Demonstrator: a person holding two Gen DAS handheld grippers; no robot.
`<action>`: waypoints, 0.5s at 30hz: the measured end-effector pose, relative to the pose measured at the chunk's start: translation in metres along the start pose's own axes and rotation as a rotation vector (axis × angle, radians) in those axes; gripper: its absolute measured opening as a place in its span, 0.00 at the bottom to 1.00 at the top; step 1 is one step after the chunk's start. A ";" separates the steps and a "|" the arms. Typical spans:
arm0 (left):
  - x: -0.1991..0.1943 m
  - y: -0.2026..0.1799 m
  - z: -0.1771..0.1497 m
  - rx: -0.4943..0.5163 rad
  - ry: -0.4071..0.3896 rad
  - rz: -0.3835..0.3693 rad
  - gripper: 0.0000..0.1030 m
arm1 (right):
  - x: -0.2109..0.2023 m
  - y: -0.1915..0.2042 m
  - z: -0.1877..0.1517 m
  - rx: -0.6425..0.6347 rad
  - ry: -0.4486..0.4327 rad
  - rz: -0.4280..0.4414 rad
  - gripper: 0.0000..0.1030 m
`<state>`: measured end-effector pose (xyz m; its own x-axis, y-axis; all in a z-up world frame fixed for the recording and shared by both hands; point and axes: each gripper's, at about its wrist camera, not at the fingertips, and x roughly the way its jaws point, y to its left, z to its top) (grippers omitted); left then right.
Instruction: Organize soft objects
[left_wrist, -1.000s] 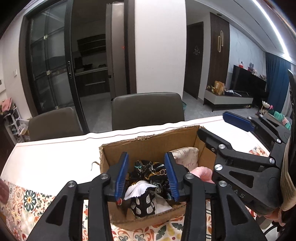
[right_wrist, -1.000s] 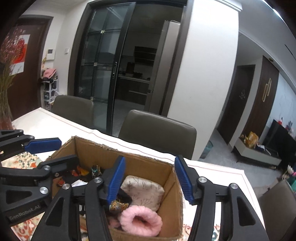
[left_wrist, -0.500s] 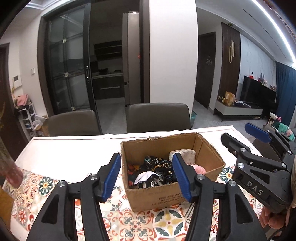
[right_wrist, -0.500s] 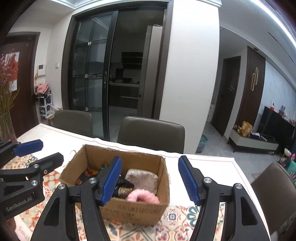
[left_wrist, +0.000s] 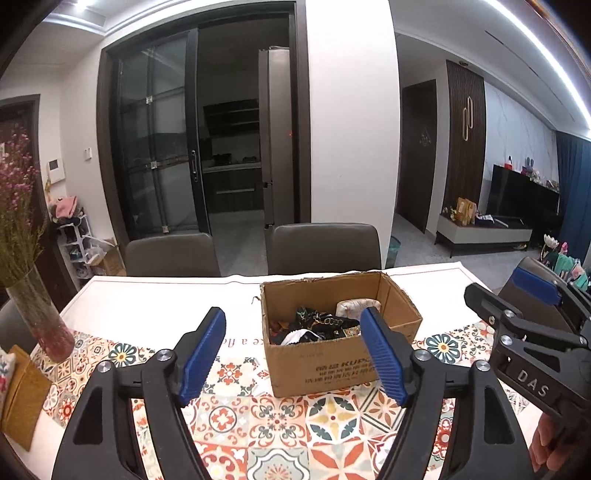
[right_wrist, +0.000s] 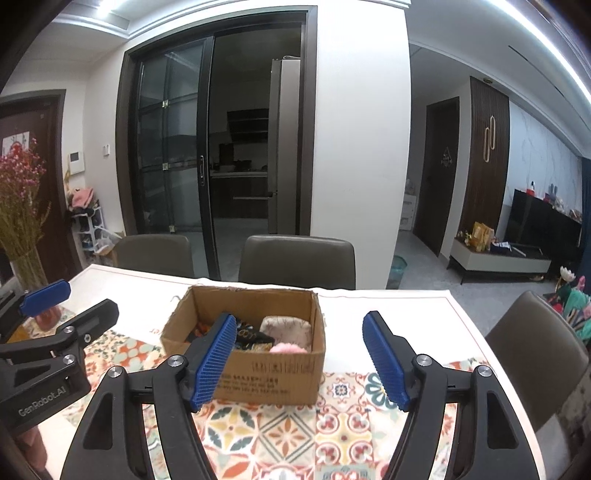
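Open brown cardboard box (left_wrist: 334, 363) heaped with soft items; both grippers' fingers (left_wrist: 205, 354) spreading, nothing between.

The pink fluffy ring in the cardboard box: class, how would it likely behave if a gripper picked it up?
The pink fluffy ring looks plush, so it would probably squash between fingers and feel light. Its fuzzy surface suggests little slipping. Lying among other soft items in the cardboard box, it seems unlikely to roll.
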<state>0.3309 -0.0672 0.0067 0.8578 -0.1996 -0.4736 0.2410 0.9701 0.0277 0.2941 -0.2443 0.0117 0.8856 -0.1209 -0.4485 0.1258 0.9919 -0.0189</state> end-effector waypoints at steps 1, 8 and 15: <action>-0.005 0.000 -0.001 -0.005 -0.003 0.003 0.79 | -0.005 -0.001 -0.001 0.004 0.001 -0.001 0.70; -0.042 -0.004 -0.012 -0.011 -0.029 0.030 0.85 | -0.042 -0.006 -0.009 0.024 0.000 -0.016 0.75; -0.075 -0.008 -0.023 -0.012 -0.046 0.066 0.92 | -0.065 -0.012 -0.015 0.042 0.005 -0.014 0.75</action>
<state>0.2542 -0.0568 0.0218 0.8918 -0.1414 -0.4299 0.1783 0.9829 0.0466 0.2281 -0.2477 0.0276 0.8815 -0.1344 -0.4527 0.1567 0.9876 0.0121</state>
